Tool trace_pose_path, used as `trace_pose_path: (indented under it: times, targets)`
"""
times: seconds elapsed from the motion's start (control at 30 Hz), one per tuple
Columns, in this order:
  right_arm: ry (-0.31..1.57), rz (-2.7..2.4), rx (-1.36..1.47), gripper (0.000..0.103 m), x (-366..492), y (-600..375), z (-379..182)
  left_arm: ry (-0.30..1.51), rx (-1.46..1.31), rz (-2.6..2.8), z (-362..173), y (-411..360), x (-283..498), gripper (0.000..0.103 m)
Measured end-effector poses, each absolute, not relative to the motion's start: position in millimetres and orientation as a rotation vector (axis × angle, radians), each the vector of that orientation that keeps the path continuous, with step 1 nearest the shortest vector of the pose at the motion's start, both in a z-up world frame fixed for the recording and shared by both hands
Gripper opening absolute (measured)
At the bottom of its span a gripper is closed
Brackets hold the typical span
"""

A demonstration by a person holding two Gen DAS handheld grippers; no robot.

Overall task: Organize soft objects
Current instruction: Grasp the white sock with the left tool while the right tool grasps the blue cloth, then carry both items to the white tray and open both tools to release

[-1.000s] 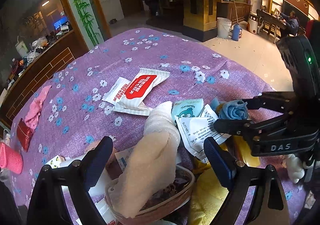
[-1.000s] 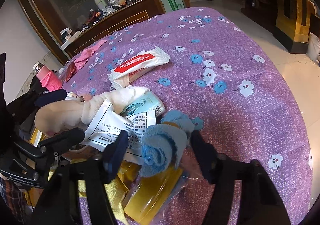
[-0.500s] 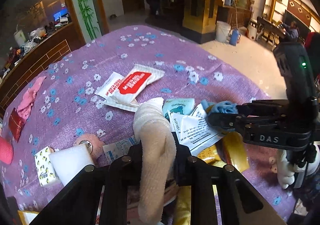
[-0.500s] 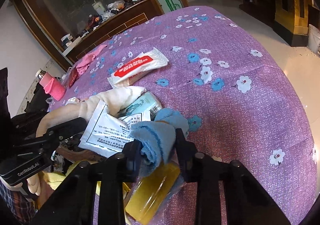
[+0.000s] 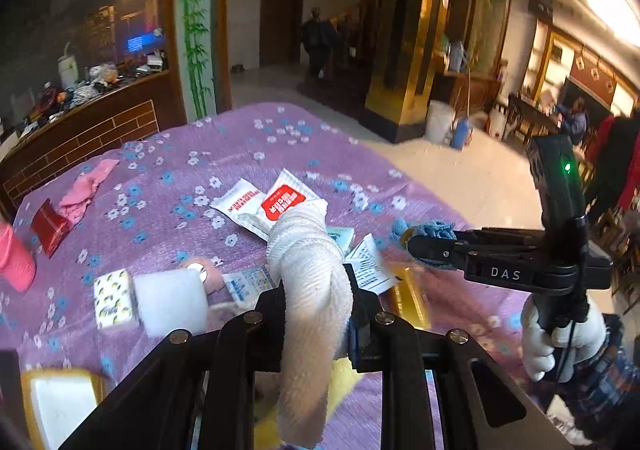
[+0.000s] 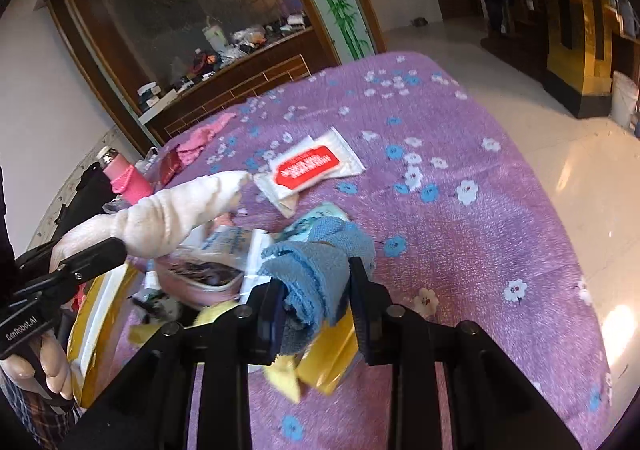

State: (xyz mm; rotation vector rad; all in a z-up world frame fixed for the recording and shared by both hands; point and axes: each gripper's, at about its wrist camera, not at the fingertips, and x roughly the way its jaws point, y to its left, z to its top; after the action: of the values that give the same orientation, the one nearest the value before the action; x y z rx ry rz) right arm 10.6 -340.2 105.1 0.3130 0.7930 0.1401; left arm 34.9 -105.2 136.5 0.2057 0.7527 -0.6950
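The left gripper (image 5: pixel 316 314) is clamped on a cream towel (image 5: pixel 308 282), held up above the purple flowered tablecloth (image 6: pixel 480 218). The right gripper (image 6: pixel 316 310) pinches a blue cloth (image 6: pixel 316 270) over the same tablecloth, just above a gold packet (image 6: pixel 328 358). Beyond both, a red-and-white wipes pack (image 6: pixel 316 166) lies flat on the tablecloth.

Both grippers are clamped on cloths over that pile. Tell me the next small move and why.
Probably lift both a bit higher before carrying anything sideways. The left gripper is shut on the cream towel, whose tail hangs low, and the right gripper is shut on the blue cloth, its lower edge close above the yellow packet. More height should keep the loose packets from being dragged along.
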Motion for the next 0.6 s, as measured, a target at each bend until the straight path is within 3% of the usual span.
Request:
trace_pose_path:
  times: [0.33, 0.6]
  targets:
    - [0.765, 0.278, 0.208, 0.027, -18.8, -261.9, 144.6, 0.656, 0.033, -0.6, 166.4, -8.3, -18.2, 0.02]
    - [0.862, 0.497, 0.104, 0.027, -0.5, -140.1, 133.5, 0.693, -0.094, -0.375, 136.7, 102.6, -19.2, 0.02]
